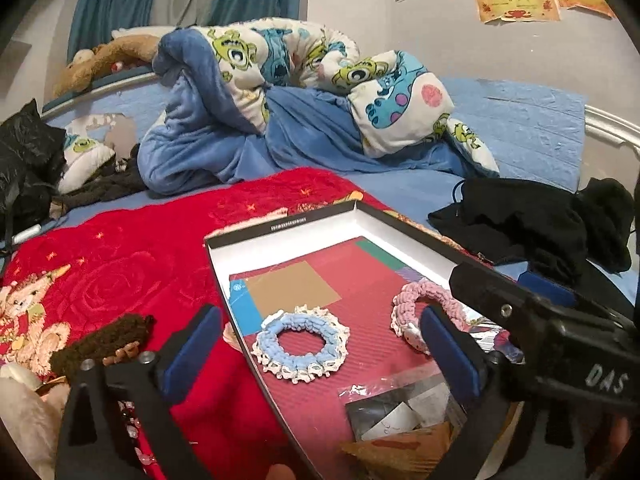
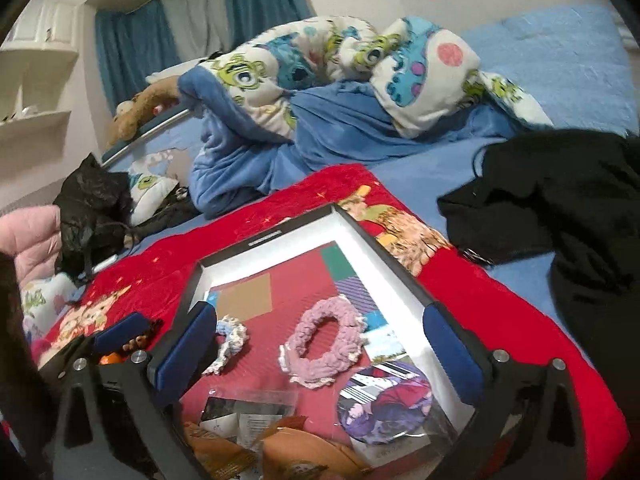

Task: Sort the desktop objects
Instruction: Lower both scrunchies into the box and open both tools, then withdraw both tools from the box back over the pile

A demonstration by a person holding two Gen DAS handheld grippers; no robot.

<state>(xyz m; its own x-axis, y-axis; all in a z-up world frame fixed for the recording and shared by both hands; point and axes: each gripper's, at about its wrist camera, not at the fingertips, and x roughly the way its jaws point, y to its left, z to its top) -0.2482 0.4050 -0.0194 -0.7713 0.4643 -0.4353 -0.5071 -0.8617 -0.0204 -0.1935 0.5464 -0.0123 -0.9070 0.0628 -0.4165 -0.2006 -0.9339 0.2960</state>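
A shallow black-rimmed box point(image 1: 280, 226) point(image 2: 264, 236) with white inner walls lies on a red blanket point(image 1: 140, 248). Inside it are a blue-and-white scrunchie point(image 1: 302, 344) point(image 2: 230, 344), a pink scrunchie point(image 1: 432, 292) point(image 2: 324, 344), a clear bag of small items point(image 1: 392, 404) point(image 2: 248, 404), a round picture badge point(image 2: 384, 404) and an orange packet point(image 1: 400, 452). My left gripper point(image 1: 320, 350) is open above the blue scrunchie and holds nothing. My right gripper point(image 2: 318, 344) is open above the pink scrunchie, also empty. The two grippers hover side by side.
A brown fuzzy hair piece point(image 1: 104, 344) and some beads point(image 1: 128, 420) lie on the blanket left of the box. Black clothes point(image 1: 520, 224) point(image 2: 560, 200) are heaped on the right. A cartoon quilt point(image 1: 300, 60) and a black plastic bag point(image 1: 24, 160) sit further back.
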